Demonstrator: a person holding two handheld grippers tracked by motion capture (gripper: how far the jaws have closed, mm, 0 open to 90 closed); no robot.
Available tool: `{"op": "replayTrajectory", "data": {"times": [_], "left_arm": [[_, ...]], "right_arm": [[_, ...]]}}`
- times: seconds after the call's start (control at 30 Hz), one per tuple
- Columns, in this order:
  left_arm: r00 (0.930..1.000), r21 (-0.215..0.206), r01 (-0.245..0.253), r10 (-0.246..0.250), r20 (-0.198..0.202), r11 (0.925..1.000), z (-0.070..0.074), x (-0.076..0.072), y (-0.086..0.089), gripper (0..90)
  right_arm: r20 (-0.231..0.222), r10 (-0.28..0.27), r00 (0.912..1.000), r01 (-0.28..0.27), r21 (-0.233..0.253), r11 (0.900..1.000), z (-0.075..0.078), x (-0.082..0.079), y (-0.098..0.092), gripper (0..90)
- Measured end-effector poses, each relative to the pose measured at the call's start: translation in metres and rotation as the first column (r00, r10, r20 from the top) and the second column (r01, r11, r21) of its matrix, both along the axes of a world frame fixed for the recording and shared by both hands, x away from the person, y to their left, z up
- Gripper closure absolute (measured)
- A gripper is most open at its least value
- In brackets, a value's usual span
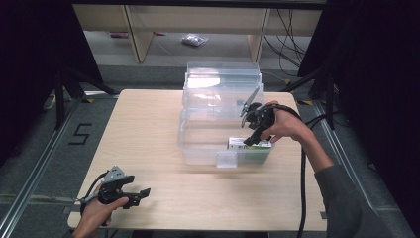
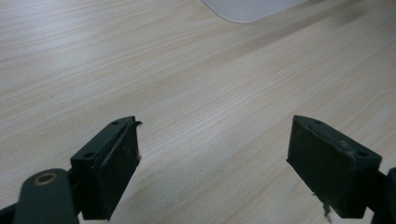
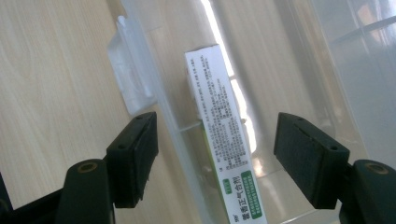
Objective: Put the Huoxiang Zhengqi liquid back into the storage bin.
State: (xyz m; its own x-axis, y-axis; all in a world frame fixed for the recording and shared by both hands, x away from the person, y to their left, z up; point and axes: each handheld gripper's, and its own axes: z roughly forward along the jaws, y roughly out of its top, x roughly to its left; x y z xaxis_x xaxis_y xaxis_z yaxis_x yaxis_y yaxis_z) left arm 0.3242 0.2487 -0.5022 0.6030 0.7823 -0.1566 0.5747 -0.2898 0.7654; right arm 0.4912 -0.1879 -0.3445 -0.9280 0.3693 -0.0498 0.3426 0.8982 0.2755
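Note:
A clear plastic bin (image 1: pixel 198 141) with its lid standing open sits at the back middle of the wooden table. Inside, against its front wall, lies a long white and green box (image 1: pixel 250 147), printed with small text (image 3: pixel 222 135). My right gripper (image 1: pixel 251 140) hangs just above that box with its jaws wide apart; in the right gripper view the box and the bin's front wall (image 3: pixel 154 93) lie between the jaws (image 3: pixel 215 161), untouched. My left gripper (image 1: pixel 141 194) rests open near the table's front left corner, over bare wood (image 2: pixel 212 158).
The bin's latch tab (image 1: pixel 226 159) juts from its front wall. The upright lid (image 1: pixel 223 82) stands behind the bin. A corner of the bin (image 2: pixel 252 8) is at the top of the left gripper view. Shelving legs and cables lie beyond the table.

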Motion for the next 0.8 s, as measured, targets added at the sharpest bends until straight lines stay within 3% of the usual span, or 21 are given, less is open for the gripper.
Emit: {"op": "replayTrajectory", "data": {"times": [0.17,0.2,0.23,0.27,0.43,0.47,0.53,0.7,0.73,0.8], "left_arm": [[1.0,-0.01,-0.006,0.006,0.001,0.9999,0.0,0.0,-0.001,15.9],[1.0,-0.001,0.0,0.0,0.0,1.0,0.0,0.0,0.0,16.0],[1.0,0.001,0.001,-0.001,0.0,1.0,0.0,0.0,0.0,16.0],[0.9997,-0.033,-0.023,0.023,0.005,0.9992,-0.001,0.0,-0.003,16.0],[0.9998,-0.03,-0.02,0.02,0.004,0.9993,-0.001,0.0,-0.003,15.9],[0.9999,-0.013,-0.01,0.01,0.002,0.9999,0.0,0.0,-0.001,16.0],[0.9997,-0.032,-0.022,0.022,0.005,0.9993,-0.001,0.0,-0.003,15.9],[0.9998,-0.029,-0.02,0.02,0.004,0.9994,-0.001,0.0,-0.003,15.9],[1.0,0.003,0.002,-0.002,-0.001,1.0,0.0,0.0,0.0,16.0],[1.0,0.001,0.0,0.0,-0.001,1.0,0.0,0.0,0.0,16.0]], "right_arm": [[0.009,-0.01,0.9999,0.01,0.011,1.0,0.002,-0.004,-0.002,30.8],[0.027,0.012,0.9996,-0.013,0.021,1.0,0.003,-0.003,-0.002,30.8],[0.018,-0.017,0.9997,0.017,0.02,1.0,0.004,-0.005,-0.002,30.8],[0.013,-0.03,0.9995,0.03,0.021,0.999,0.004,-0.006,-0.002,30.8],[0.026,-0.037,0.999,0.036,0.048,0.998,0.005,-0.009,-0.003,29.9],[0.026,-0.039,0.9989,0.038,0.055,0.998,0.005,-0.01,-0.003,29.8],[0.036,-0.036,0.9987,0.034,0.062,0.998,0.005,-0.011,-0.004,29.8],[0.048,-0.062,0.9969,0.058,0.083,0.995,0.004,-0.014,-0.007,28.9],[0.046,-0.053,0.9975,0.049,0.085,0.995,0.004,-0.015,-0.008,28.6],[0.051,-0.071,0.9962,0.065,0.102,0.993,0.005,-0.018,-0.01,28.3]]}}
